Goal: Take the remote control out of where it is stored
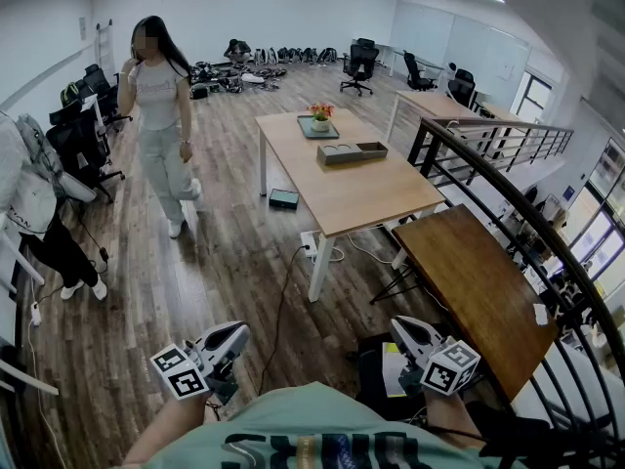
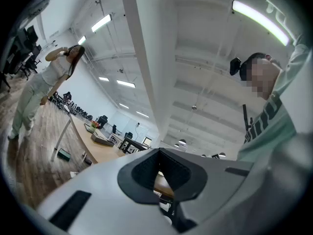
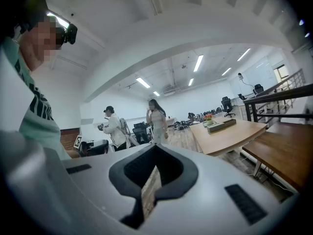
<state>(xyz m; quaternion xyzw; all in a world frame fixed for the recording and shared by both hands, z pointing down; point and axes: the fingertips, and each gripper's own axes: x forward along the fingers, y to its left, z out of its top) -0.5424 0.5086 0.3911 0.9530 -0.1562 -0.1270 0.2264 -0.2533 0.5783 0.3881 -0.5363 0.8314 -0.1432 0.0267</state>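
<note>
Head view, open office. The wooden floor [image 1: 195, 291] fills the frame. A light wooden worktop [image 1: 361, 198] stands ahead at about 12 o'clock from the wearer, well apart from both claws. A darker wooden table [image 1: 479, 291] lies at 2 o'clock beside a black railing [image 1: 508, 193]. A person [image 1: 161, 96] walks at 10 o'clock.

On the worktop, toward its far end, rests a grey tray [image 1: 305, 129] carrying a flower pot [image 1: 320, 117]. Just nearer, at 1 o'clock, sits a low open box with compartments [image 1: 352, 152].

The left claw [image 1: 234, 334] is at 7 o'clock of the frame and the right claw [image 1: 402, 328] at 5 o'clock, both held low against the wearer's torso. In each gripper view the jaws stand together with nothing between them, and only a narrow slit of background shows through.

The remote control cannot be made out in any view. The compartmented box is the likeliest storage place, though its contents are too small to tell.

Progress: judged as not begun. Nothing is held and neither claw is near the worktop. Still to do: approach the worktop, locate the remote, part one claw, clamp it on the remote, and lift it out.
</note>
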